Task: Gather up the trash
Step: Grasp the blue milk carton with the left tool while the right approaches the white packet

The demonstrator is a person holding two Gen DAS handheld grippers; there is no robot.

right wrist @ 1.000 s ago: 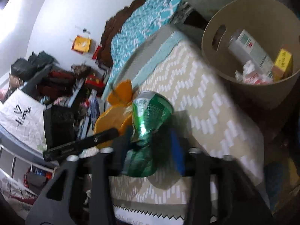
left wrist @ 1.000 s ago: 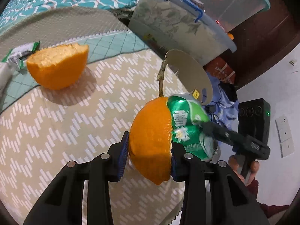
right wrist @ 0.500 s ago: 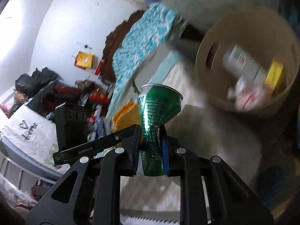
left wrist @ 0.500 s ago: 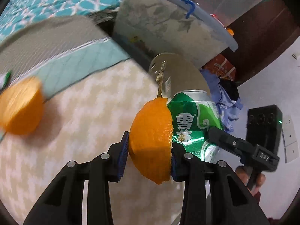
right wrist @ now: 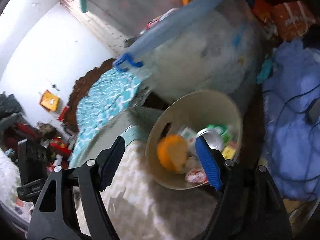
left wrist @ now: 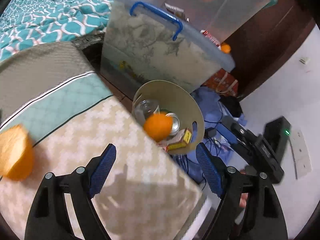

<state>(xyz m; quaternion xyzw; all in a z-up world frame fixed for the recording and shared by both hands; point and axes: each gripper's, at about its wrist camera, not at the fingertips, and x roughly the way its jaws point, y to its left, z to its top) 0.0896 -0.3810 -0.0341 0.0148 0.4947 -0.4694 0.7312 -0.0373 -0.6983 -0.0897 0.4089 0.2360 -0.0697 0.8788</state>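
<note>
In the left wrist view my left gripper (left wrist: 156,152) hangs over the corner of the bed, its jaws opening with nothing between them. Just past its tips, a half orange (left wrist: 158,126) and a green can (left wrist: 175,123) are inside the beige bin (left wrist: 180,98), among boxes and wrappers. A second half orange (left wrist: 16,154) lies on the bed at the far left. In the right wrist view my right gripper (right wrist: 160,142) is also opening and empty, above the bin (right wrist: 200,104) that holds the half orange (right wrist: 172,152) and the can (right wrist: 210,138).
The bed's chevron cover (left wrist: 124,164) ends at an edge beside the bin. A large clear storage box with a blue handle (left wrist: 160,56) stands close behind the bin. A teal quilt (left wrist: 46,20) lies at the back left, and a blue cloth heap (right wrist: 290,120) to the right.
Both grippers moved up and over toward the bin, then opened. The left one let go of the half orange and the right one of the green can; both now sit in the bin.
</note>
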